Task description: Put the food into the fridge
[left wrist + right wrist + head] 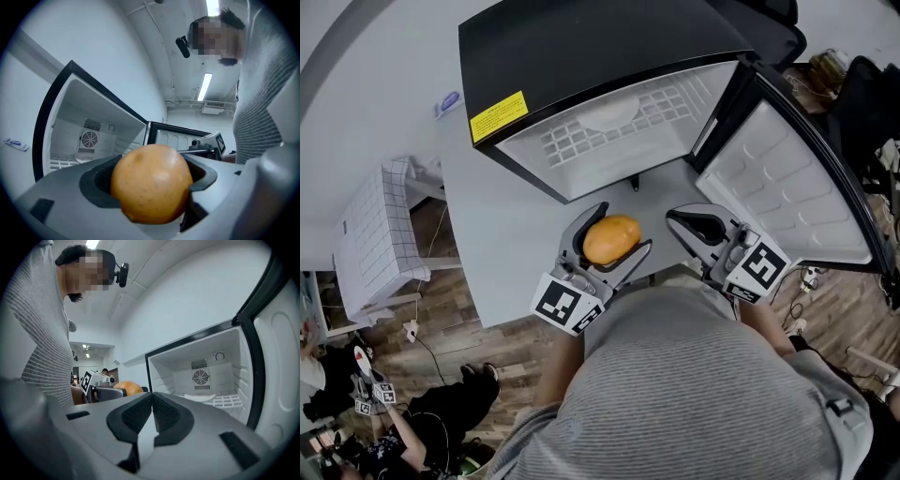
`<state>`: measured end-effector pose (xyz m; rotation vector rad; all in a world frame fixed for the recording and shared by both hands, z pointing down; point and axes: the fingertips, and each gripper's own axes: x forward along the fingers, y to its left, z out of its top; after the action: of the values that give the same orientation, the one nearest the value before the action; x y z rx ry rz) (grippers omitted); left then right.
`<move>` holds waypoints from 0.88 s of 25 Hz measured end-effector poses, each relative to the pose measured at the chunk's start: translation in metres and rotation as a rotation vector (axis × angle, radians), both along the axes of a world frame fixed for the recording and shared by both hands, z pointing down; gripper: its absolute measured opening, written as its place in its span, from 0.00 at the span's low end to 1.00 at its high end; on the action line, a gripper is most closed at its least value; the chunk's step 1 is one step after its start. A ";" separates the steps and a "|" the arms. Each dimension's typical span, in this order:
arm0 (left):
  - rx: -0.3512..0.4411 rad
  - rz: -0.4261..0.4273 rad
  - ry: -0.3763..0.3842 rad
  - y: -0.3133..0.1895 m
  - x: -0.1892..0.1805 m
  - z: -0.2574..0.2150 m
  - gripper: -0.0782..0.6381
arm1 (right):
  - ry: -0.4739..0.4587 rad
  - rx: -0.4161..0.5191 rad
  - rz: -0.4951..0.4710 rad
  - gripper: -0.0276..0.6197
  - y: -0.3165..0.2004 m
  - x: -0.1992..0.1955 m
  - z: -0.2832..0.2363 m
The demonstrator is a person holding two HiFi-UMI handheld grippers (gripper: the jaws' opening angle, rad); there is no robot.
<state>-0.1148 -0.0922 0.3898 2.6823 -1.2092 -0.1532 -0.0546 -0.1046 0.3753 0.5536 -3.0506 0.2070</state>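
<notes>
**A:** In front of the open fridge [609,131], what has the orange [611,239]?

**B:** The left gripper [623,227]. Its fingers [96,182] pinch the orange from both sides. The fruit hangs over the grey surface [497,225], near the fridge's mouth but outside it.

**A:** And the right gripper [682,221]?

**B:** It is just beside the left one, on the side of the door [787,178]. Its fingers [136,414] are pressed together with nothing between them.

**A:** How does the door stand?

**B:** It is swung wide to the right, with its white inner side showing.

**A:** What is inside the fridge?

**B:** A white rack [577,142] with a shallow white dish [609,114] on it. There is also a round fan [200,378] in the back wall.

**A:** Anything on top?

**B:** A yellow label [499,116] near the front edge of the black top.
</notes>
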 end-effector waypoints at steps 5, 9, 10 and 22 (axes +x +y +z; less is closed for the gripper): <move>0.003 0.008 -0.021 -0.011 0.005 0.003 0.65 | -0.001 -0.016 0.009 0.06 -0.005 0.008 0.008; 0.040 0.014 -0.066 -0.029 0.005 -0.003 0.65 | -0.002 -0.025 0.012 0.06 -0.009 0.015 0.011; 0.053 0.012 -0.080 -0.035 0.004 -0.005 0.65 | -0.002 -0.027 0.013 0.06 -0.010 0.017 0.012; 0.175 0.003 -0.274 -0.093 -0.002 -0.010 0.65 | -0.008 -0.030 0.028 0.06 -0.017 0.030 0.018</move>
<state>-0.1169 -0.1851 0.3796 2.9315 -1.3229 0.1197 -0.0243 -0.1214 0.3936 0.5946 -3.0432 0.2554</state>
